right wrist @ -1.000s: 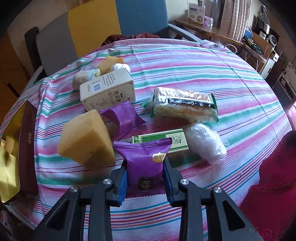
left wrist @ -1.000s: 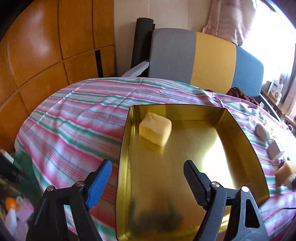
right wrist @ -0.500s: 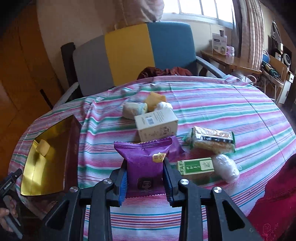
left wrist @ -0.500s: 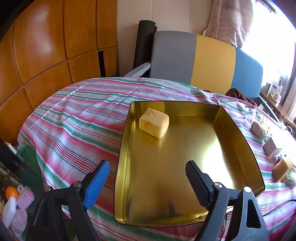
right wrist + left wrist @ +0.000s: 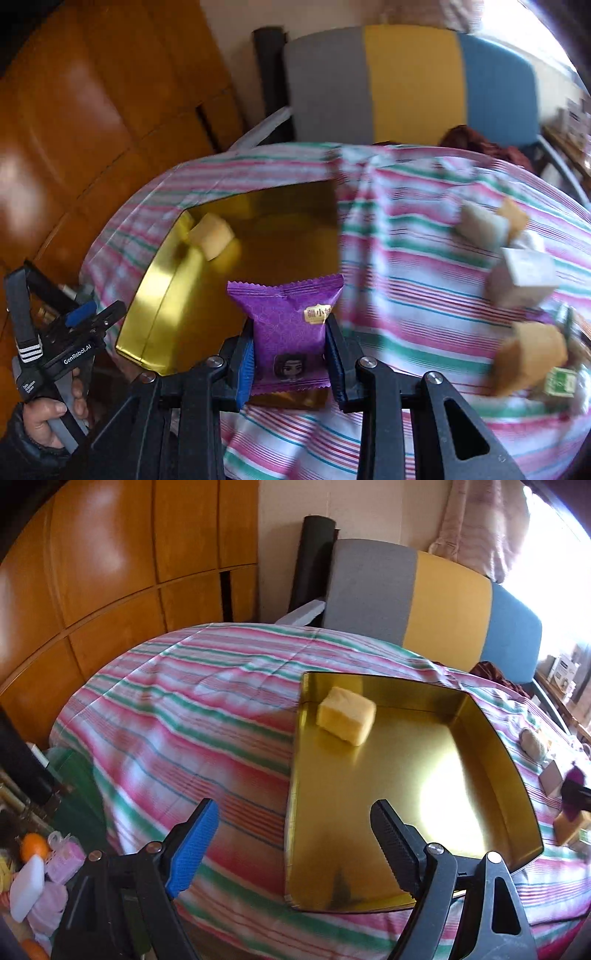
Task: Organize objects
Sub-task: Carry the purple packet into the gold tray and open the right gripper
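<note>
Reading "GenRobot.AI" on the left gripper [image 5: 86, 319] at lower left of the right wrist view; its jaws stand wide apart, holding nothing. The right gripper [image 5: 290, 356] is clamped on a purple snack packet [image 5: 286, 332] at lower centre, bearing a yellow label with Chinese characters and a cartoon face. The gold tray [image 5: 491, 738], centre right in the left wrist view, holds one yellow cake block [image 5: 346, 720] near its upper left corner; most of its floor is bare. Striped tablecloth [image 5: 184, 720] lies underneath.
</note>
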`<state>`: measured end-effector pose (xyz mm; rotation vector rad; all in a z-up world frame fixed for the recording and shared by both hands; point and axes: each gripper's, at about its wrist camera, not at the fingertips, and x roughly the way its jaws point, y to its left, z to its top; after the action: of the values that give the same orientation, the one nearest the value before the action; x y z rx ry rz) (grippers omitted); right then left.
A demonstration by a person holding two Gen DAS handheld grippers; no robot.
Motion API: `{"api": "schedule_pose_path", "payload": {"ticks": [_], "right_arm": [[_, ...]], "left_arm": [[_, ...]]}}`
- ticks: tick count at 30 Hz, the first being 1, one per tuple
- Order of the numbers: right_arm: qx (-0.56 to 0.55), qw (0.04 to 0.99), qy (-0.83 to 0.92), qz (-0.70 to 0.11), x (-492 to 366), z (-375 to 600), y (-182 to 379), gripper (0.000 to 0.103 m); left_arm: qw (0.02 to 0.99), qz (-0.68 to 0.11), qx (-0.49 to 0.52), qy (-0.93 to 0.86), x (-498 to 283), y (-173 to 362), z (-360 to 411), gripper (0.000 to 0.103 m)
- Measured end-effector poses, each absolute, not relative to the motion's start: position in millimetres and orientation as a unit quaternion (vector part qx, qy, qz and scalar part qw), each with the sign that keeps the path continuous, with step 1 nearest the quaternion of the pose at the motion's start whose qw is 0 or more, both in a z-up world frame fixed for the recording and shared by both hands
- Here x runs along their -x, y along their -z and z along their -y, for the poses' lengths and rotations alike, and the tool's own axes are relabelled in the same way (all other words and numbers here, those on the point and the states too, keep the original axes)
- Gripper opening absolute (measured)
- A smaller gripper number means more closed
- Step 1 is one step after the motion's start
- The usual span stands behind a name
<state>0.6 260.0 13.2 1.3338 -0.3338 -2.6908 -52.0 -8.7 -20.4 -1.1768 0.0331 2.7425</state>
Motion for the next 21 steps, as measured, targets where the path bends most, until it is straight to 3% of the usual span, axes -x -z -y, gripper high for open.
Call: {"api": "schedule_pose_path", "payload": {"ticks": [13,16,18,21], "right_arm": [[-0.534,0.144,0.829,0.083,115,-138,45,0.033],[-0.538,0.143,0.826,0.086,141,-124,50,0.036],[-0.539,0.157,0.820,0.112,154,-118,53,0.044],[-0.527,0.156,0.826,0.120,160,-113,51,0.045]], "left_arm": [[0.045,0.021,0.406,-0.913,58,30,47,0.085],[0.040,0.030,0.411,-0.910,62,34,53,0.085],[0.037,0.035,0.412,-0.910,63,35,56,0.085],[0.035,0.039,0.411,-0.910,64,34,59,0.085]]}}
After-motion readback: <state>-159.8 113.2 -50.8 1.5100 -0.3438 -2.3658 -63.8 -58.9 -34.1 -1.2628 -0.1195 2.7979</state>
